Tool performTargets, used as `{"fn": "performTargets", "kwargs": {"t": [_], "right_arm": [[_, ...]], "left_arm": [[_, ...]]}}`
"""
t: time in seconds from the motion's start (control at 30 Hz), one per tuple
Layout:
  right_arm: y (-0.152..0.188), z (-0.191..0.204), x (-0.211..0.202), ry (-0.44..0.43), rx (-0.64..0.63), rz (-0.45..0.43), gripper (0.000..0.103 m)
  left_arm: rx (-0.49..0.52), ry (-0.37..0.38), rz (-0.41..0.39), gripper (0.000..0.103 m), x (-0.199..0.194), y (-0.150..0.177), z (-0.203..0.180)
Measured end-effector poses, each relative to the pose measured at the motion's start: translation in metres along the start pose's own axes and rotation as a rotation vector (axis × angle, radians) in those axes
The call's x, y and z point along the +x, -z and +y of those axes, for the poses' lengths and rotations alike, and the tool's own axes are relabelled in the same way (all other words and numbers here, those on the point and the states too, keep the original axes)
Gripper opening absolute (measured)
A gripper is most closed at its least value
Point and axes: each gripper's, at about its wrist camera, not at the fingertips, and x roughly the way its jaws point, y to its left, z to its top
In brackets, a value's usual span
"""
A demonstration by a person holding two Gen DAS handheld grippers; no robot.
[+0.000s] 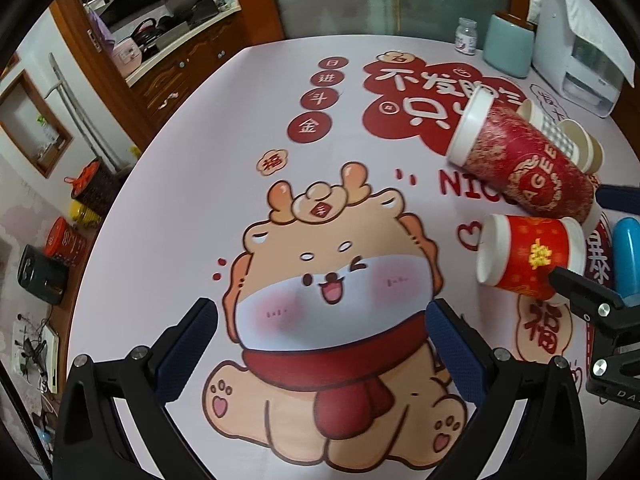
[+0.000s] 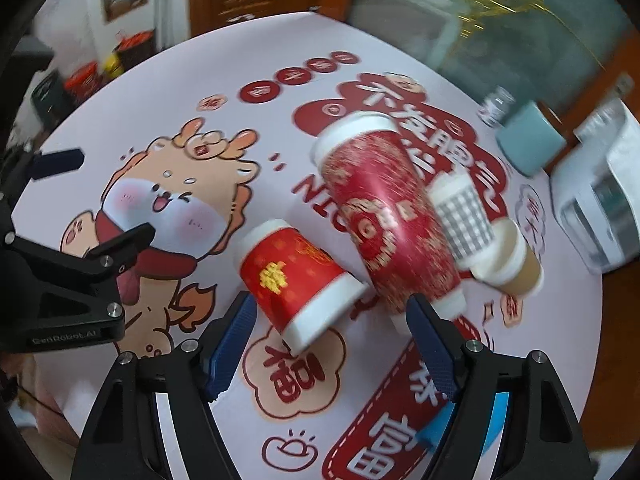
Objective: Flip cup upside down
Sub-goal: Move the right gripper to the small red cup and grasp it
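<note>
Several paper cups lie on their sides on the printed tablecloth. A short red cup (image 2: 296,284) (image 1: 528,256) lies nearest my right gripper (image 2: 332,344), which is open with its fingertips just short of the cup's base. A tall red and gold cup (image 2: 384,216) (image 1: 520,156) lies beside it, then a grey checked cup (image 2: 464,216) (image 1: 556,136) and a beige cup (image 2: 520,264). My left gripper (image 1: 322,340) is open and empty above the cartoon dragon print, left of the cups.
A teal canister (image 1: 508,46) (image 2: 530,140), a small jar (image 1: 466,36) and a white appliance (image 1: 576,60) stand at the table's far right edge. The right gripper's body (image 1: 604,300) shows in the left wrist view; the left gripper's body (image 2: 60,280) in the right.
</note>
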Motion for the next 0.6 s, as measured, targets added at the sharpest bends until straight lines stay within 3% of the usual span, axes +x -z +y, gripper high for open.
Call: {"fn": "performTargets", "kwargs": {"t": [0.17,0.6], "right_arm": [[-0.015,0.017,0.019,-0.003,-0.153,0.047,0.079],[-0.027,0.041,0.08,0.076,-0.355,0.222,0.077]], "left_arm": [[-0.027,-0.004,0.015,0.102,0.005,0.002,0.01],[-0.065,-0.008,0.041,0.102,0.011,0.01,0.024]]}}
